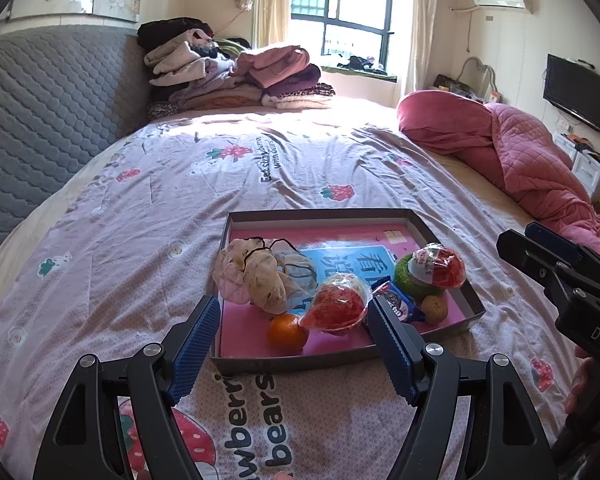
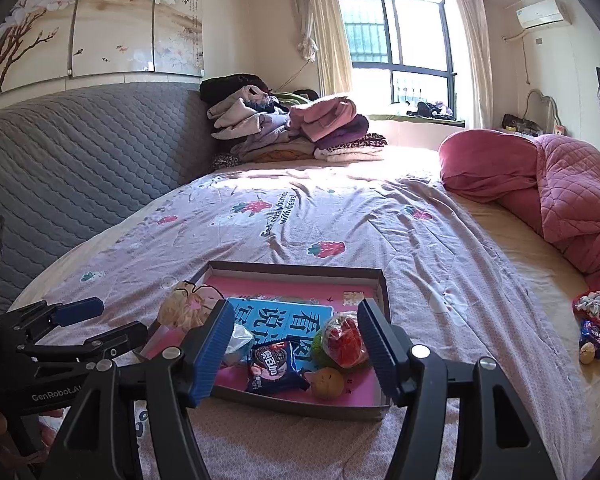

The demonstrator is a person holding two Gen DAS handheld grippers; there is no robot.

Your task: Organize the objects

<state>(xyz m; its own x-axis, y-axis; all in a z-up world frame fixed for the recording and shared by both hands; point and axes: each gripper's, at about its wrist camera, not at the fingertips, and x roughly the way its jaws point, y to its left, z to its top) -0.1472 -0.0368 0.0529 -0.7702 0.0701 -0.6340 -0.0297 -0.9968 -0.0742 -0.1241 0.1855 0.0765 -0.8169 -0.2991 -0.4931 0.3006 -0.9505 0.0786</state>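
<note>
Shallow box (image 1: 444,240) of small items on the strawberry-print bedspread (image 1: 148,216), both grippers hovering spread and empty at its near edge.

The box's long axis runs left to right across the bed, with bare bedspread on all 4 sides. Inside, a blue book (image 2: 284,316) lies flat, partly covered by a cloth bundle (image 1: 252,276), 2 wrapped red snacks (image 1: 336,304), a biscuit packet (image 2: 274,368) and an orange (image 1: 286,332); the green thing (image 1: 410,280) under the far snack is hard to identify. Left gripper (image 1: 292,348) stands wide; right gripper (image 2: 296,352) likewise. More small items (image 2: 592,328) lie well apart by the pink quilt (image 2: 572,208), too small to tell.
</note>
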